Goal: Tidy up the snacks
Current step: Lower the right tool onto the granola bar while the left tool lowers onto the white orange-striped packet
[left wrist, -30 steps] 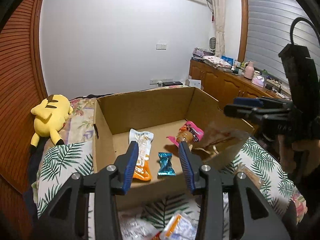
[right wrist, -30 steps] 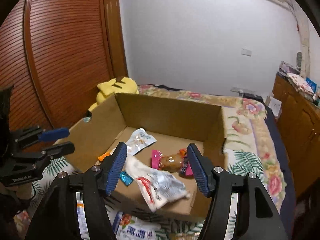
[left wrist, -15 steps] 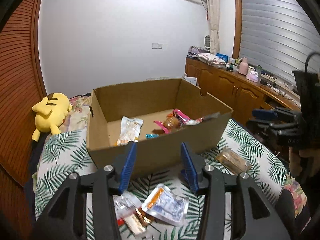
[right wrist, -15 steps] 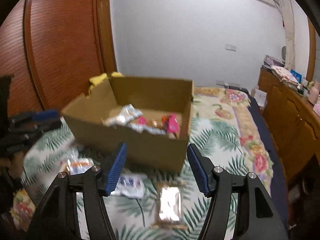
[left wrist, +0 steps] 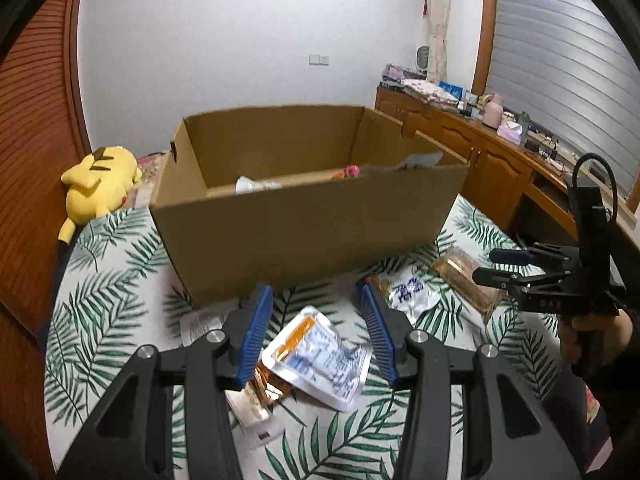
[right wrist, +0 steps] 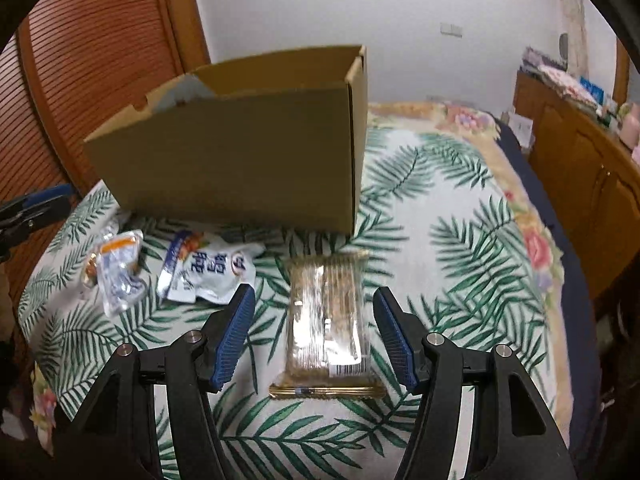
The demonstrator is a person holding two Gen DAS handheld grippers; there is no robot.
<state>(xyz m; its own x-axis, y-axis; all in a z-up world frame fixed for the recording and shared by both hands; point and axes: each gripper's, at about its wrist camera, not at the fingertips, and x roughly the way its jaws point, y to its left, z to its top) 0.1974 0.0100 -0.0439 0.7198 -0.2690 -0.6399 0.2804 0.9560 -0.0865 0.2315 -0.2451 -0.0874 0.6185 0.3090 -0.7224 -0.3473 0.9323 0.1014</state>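
Note:
A cardboard box [left wrist: 304,224] stands on the leaf-print bed and holds several snack packets; it also shows in the right wrist view [right wrist: 240,168]. My left gripper [left wrist: 316,332] is open, low over a clear white-and-orange packet [left wrist: 316,360]. My right gripper [right wrist: 314,336] is open, its fingers either side of a clear packet of brown biscuits [right wrist: 326,320]; the gripper also shows in the left wrist view [left wrist: 500,268]. A white packet with blue print [right wrist: 208,268] lies between them. Neither gripper holds anything.
A yellow plush toy [left wrist: 100,184] lies at the far left of the bed. A wooden cabinet [left wrist: 480,148] with clutter runs along the right. A slatted wooden door [right wrist: 92,60] stands at the left. More small packets [left wrist: 256,412] lie under my left gripper.
Both grippers have pulled back from over the box and dropped low to the bed in front of it. The packet that lay over the box's front edge now sits inside.

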